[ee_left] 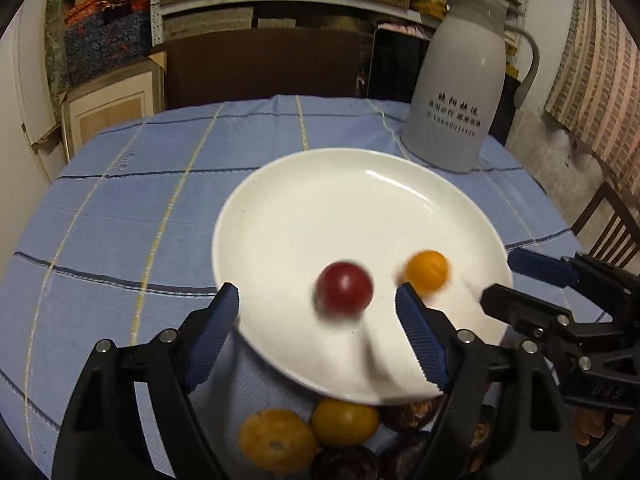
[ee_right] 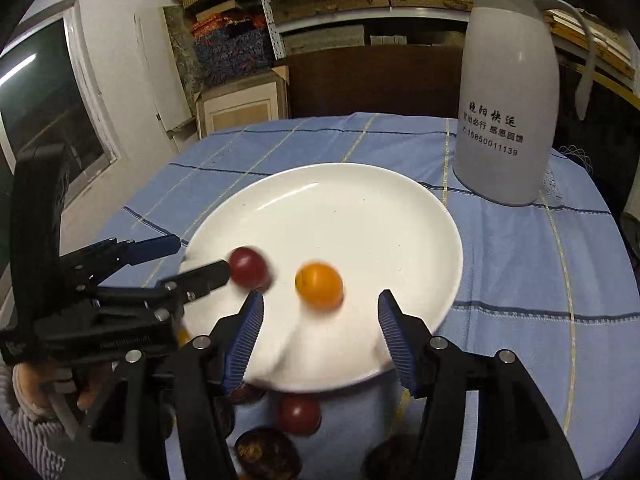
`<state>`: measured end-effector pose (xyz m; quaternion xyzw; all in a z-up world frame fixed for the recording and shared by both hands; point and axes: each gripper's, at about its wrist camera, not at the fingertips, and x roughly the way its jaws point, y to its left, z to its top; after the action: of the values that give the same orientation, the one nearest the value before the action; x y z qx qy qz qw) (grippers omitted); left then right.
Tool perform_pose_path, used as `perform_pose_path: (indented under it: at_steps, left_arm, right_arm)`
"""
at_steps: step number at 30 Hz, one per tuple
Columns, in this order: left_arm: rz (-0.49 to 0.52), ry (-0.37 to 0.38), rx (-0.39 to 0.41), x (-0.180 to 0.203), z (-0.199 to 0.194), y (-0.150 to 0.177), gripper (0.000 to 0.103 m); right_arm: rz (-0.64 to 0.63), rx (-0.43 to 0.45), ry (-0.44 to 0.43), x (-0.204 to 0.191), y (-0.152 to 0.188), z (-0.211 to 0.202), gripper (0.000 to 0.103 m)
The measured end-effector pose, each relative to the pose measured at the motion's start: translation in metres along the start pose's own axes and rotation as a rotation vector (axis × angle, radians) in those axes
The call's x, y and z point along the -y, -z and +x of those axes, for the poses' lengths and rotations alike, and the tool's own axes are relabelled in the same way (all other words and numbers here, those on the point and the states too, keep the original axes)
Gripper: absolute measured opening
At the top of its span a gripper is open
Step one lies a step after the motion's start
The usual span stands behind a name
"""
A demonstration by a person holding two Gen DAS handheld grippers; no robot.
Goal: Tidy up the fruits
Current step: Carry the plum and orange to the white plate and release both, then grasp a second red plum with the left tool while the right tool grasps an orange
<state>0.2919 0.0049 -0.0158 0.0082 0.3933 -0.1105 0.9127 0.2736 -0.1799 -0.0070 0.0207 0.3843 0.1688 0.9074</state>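
- Left wrist view: the left gripper [ee_left: 318,312] has its blue ribbed jaws wide apart and empty. The small round red fruit [ee_left: 344,290] lies blurred on the white round ceramic plate [ee_left: 320,200], just ahead of the gap between the jaws and touching neither pad.
- The small round orange fruit [ee_left: 426,272] sits just beyond the tip of the jaw on the picture's right, also on the plate. Two round yellow-orange fruits [ee_left: 312,430] and some dark purple fruits [ee_left: 348,464] wait below the jaws on the blue checked cloth of the tabletop [ee_left: 120,208], off the plate's near rim. A tall white thermos jug [ee_left: 460,80] stands well beyond the plate.
- Right wrist view: the right gripper [ee_right: 320,312] also stands open with nothing gripped; the orange fruit lies just ahead of its gap, free on the plate. A red fruit [ee_right: 299,414] and dark fruits [ee_right: 266,454] lie below the jaws, off the plate.
- Both plated fruits look blurred, so they are probably rolling. I would keep the jaws apart and lift both grippers straight back, clear of the rim, so nothing nudges the fruits off, then go for the nearest loose fruit below, closing gently around its widest part.
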Motion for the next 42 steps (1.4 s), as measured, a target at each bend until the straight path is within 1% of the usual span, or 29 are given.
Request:
perform_pose_path:
  at_steps: [2,3,5,7,8,9,11,12,14,15,19,22,25,30,32,34,35,38,39,42]
  left_arm:
    - [0.000,-0.009,0.024,-0.002,-0.015,0.005,0.078]
    - [0.000,-0.029,0.042,-0.005,-0.024,0.009,0.078]
    - [-0.010,-0.081,0.076,-0.008,-0.041,0.021,0.078]
    - [-0.022,-0.125,0.110,-0.009,-0.062,0.040,0.078]
    - [-0.026,-0.148,0.122,-0.007,-0.070,0.048,0.078]
    - [-0.030,-0.191,0.142,-0.004,-0.081,0.062,0.079]
    - [-0.034,-0.251,0.173,0.003,-0.101,0.087,0.087]
    - [-0.034,-0.267,0.179,0.006,-0.107,0.096,0.089]
    - [-0.026,-0.292,0.183,0.013,-0.118,0.117,0.090]
    - [-0.022,-0.291,0.180,0.015,-0.122,0.124,0.090]
    - [0.000,-0.271,0.165,0.022,-0.137,0.146,0.090]
    - [0.023,-0.273,0.165,0.026,-0.144,0.154,0.091]
    - [0.035,-0.285,0.174,0.029,-0.145,0.156,0.091]
    - [0.036,-0.294,0.186,0.028,-0.145,0.153,0.091]
    - [0.043,-0.302,0.189,0.029,-0.145,0.153,0.091]
    - [0.054,-0.310,0.195,0.030,-0.144,0.153,0.091]
    - [0.058,-0.313,0.196,0.030,-0.144,0.153,0.091]
    - [0.062,-0.316,0.196,0.031,-0.144,0.152,0.091]
    - [0.063,-0.317,0.197,0.032,-0.144,0.152,0.091]
    - [0.071,-0.326,0.201,0.033,-0.145,0.152,0.091]
  right_arm:
    - [0.009,0.034,0.003,0.001,0.006,-0.017,0.060]
    - [0.017,0.045,0.000,0.002,0.008,-0.023,0.060]
    - [0.046,0.078,-0.005,0.008,0.020,-0.042,0.060]
    - [0.080,0.119,0.007,0.015,0.040,-0.061,0.060]
    - [0.095,0.126,0.011,0.019,0.050,-0.069,0.061]
    - [0.108,0.127,0.013,0.021,0.059,-0.074,0.061]
    - [0.129,0.128,-0.003,0.023,0.080,-0.089,0.062]
    - [0.132,0.127,-0.009,0.021,0.090,-0.095,0.063]
    - [0.130,0.122,-0.012,0.017,0.111,-0.106,0.067]
    - [0.127,0.110,-0.012,0.015,0.120,-0.109,0.069]
    - [0.096,0.029,-0.014,0.000,0.151,-0.111,0.069]
    - [0.056,-0.016,-0.001,-0.011,0.158,-0.107,0.069]
    - [0.023,-0.050,0.013,-0.020,0.157,-0.097,0.069]
    - [-0.036,-0.058,0.048,-0.030,0.155,-0.091,0.069]
    - [-0.060,-0.060,0.061,-0.035,0.154,-0.089,0.066]
    - [-0.074,-0.069,0.050,-0.038,0.154,-0.088,0.047]
    - [-0.073,-0.076,0.032,-0.037,0.155,-0.087,0.045]
    - [-0.083,-0.081,0.031,-0.039,0.156,-0.087,0.045]
    - [-0.083,-0.086,0.032,-0.039,0.156,-0.086,0.047]
    - [-0.069,-0.121,0.018,-0.036,0.156,-0.080,0.048]
